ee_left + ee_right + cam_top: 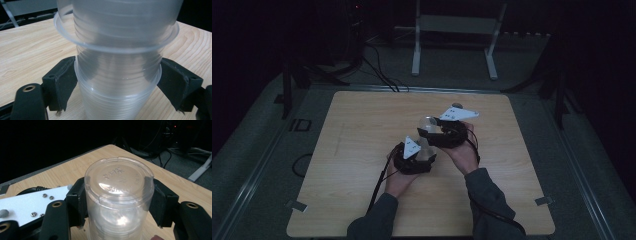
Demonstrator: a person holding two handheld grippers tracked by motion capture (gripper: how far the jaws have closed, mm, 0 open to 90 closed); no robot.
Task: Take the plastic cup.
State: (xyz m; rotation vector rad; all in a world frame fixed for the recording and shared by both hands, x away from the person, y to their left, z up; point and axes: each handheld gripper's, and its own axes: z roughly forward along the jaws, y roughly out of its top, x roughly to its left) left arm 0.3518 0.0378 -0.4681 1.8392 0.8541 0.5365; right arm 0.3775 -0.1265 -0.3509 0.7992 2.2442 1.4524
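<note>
A: Overhead first, what stood on the tabletop (362, 150)?

B: Both hands met near its middle. The left gripper (414, 159) sat low and close to the person; the right gripper (447, 132) sat above and beyond it, with a stack of clear plastic cups (427, 131) running between the two.

A: Left gripper view?

B: Its fingers (61, 82) flanked the lower cup (117, 95), touching its ribbed wall on both sides; a grip, I judged, though a light one. A wider cup rim (117, 46) sat just above.

A: Right gripper view?

B: Fingers (77, 200) clamped the upturned top cup (119, 195), base toward the camera.

A: The step?

B: Separating nested cups, probably. Next move called for a straight pull apart along the stack, lower grip kept firm.
</note>
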